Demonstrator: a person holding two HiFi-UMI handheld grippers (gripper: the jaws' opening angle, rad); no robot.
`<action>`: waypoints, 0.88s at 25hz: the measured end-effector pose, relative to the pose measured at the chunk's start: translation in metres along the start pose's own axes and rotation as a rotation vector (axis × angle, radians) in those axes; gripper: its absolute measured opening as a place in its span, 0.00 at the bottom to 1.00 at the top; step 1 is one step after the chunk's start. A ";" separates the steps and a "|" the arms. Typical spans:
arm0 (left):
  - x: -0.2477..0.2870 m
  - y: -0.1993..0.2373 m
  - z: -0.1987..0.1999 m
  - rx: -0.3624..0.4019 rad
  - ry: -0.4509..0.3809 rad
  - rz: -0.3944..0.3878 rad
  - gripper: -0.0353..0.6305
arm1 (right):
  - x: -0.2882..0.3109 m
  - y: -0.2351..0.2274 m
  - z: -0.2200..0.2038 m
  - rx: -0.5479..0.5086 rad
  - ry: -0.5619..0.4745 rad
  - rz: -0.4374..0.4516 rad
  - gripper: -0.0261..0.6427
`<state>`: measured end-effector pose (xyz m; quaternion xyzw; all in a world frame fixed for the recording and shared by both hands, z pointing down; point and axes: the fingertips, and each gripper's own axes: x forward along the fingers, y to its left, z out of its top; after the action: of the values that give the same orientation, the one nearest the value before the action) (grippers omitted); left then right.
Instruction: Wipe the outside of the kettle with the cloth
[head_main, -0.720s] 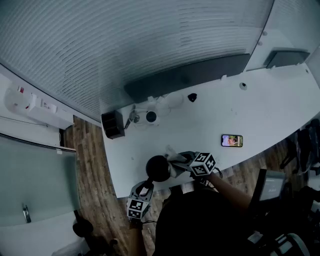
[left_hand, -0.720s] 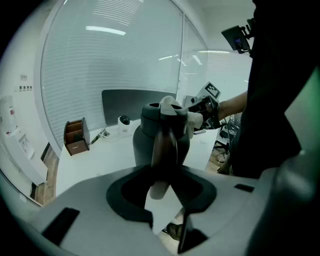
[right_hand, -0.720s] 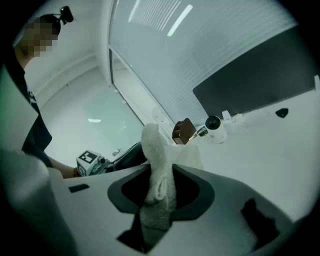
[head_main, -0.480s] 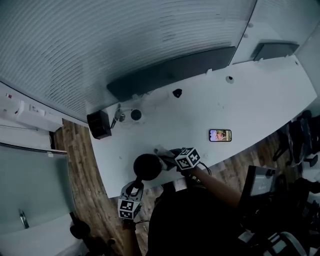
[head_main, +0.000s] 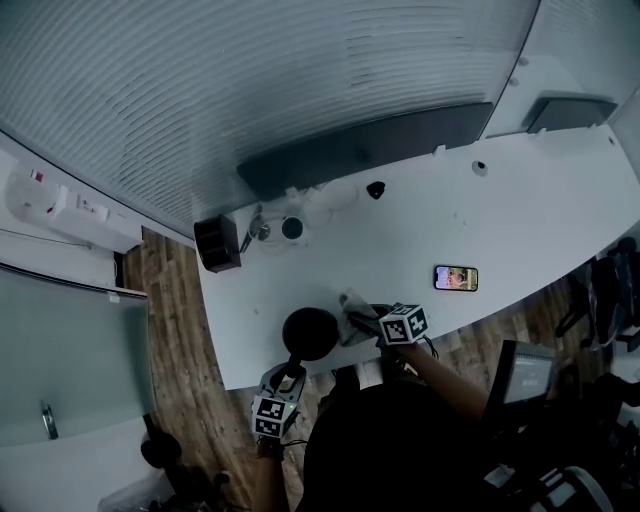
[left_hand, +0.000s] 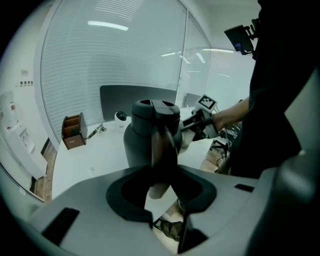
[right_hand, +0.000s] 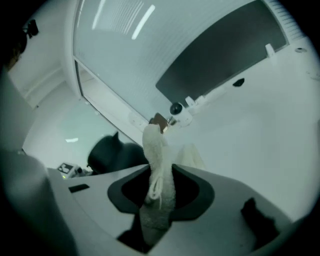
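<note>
Find the dark kettle (head_main: 310, 333) standing upright on the white table (head_main: 520, 210), close to the near edge and just ahead of the person. Read its long axis as vertical, with the lid on top and the rounded body below. See its handle (left_hand: 162, 145) turned toward the near edge, running down the side that faces the left claw (head_main: 294, 370). Cannot place the spout from any view. Note the left claw clamped on that handle, pads pressing it from both sides, reaching in from beyond the table's edge and tilted downward. Note the right claw (head_main: 364, 320) clamped on a pale cloth (head_main: 350, 303), with a bunched end of the cloth sticking out past the pads, just beside the kettle's right flank. Cannot tell from above whether cloth and kettle touch. So have the handle side taken up by the left claw and the right flank by the cloth and the right claw. Log farther out on the table a phone (head_main: 456, 278) lying flat with its screen lit, well to the right. Add a brown open box (head_main: 218, 244) at the left end, a small white round device (head_main: 292, 228) just beside it, and a small dark dome (head_main: 376, 189) farther along. Mark a long dark panel (head_main: 360, 150) along the back edge, below slatted blinds (head_main: 300, 70), and wood-plank floor (head_main: 170, 320) left of the table.
</note>
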<state>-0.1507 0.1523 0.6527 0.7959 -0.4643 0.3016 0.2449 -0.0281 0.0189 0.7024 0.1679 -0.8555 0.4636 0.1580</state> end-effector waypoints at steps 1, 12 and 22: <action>0.000 -0.002 0.000 -0.002 0.004 0.004 0.24 | -0.011 0.015 0.015 -0.004 -0.053 0.032 0.19; 0.018 -0.038 0.005 -0.024 0.012 -0.001 0.24 | 0.003 0.094 0.045 -0.189 -0.070 0.139 0.19; 0.028 -0.047 0.006 -0.004 0.110 -0.045 0.24 | 0.036 -0.026 -0.019 0.122 0.019 -0.177 0.19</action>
<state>-0.0969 0.1528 0.6631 0.7880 -0.4328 0.3382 0.2783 -0.0471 0.0164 0.7470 0.2478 -0.8060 0.5006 0.1958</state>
